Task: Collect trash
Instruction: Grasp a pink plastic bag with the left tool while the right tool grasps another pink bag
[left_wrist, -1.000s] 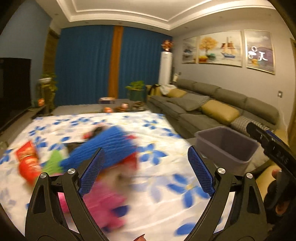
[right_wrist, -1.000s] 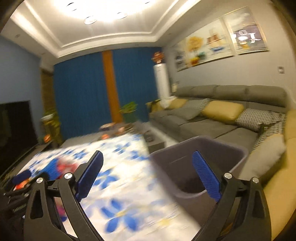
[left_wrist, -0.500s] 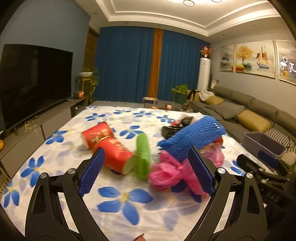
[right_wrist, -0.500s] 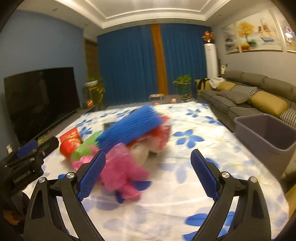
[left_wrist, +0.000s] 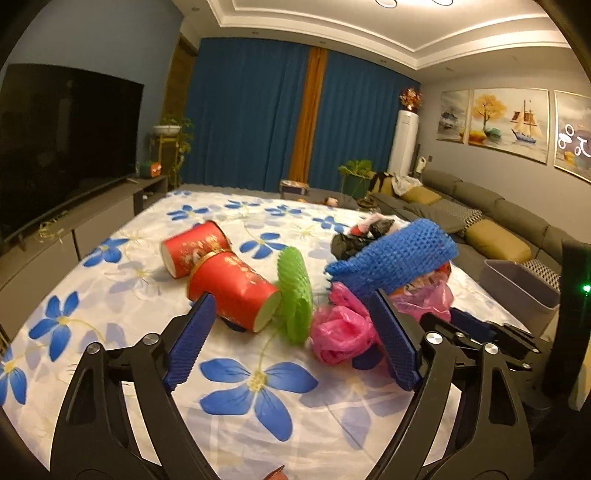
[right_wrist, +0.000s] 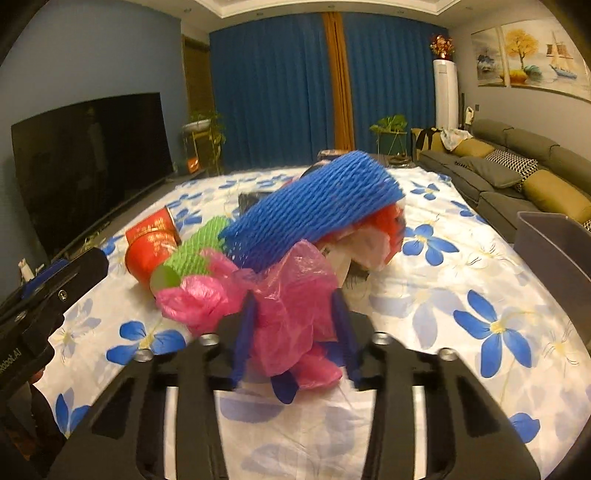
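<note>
A trash pile lies on a flowered sheet (left_wrist: 258, 384): two red paper cups (left_wrist: 232, 291), a green foam net (left_wrist: 295, 295), a pink plastic bag (left_wrist: 340, 332), a blue foam net (left_wrist: 395, 258) and black plastic (left_wrist: 351, 242). My left gripper (left_wrist: 291, 354) is open and empty, just short of the red cup and green net. My right gripper (right_wrist: 295, 332) has its jaws closing around the pink plastic bag (right_wrist: 291, 306), with bag between the pads. The blue foam net (right_wrist: 314, 206) lies over the pile behind it.
A grey bin (left_wrist: 517, 284) stands at the right beside the sheet, also at the right edge of the right wrist view (right_wrist: 554, 243). A grey sofa (left_wrist: 491, 225) runs along the right wall. A TV (left_wrist: 62, 147) on a low cabinet is at the left.
Both grippers have swung from the bin side to the pile and come closer. The right gripper's jaws have narrowed from wide open onto the pink bag.
</note>
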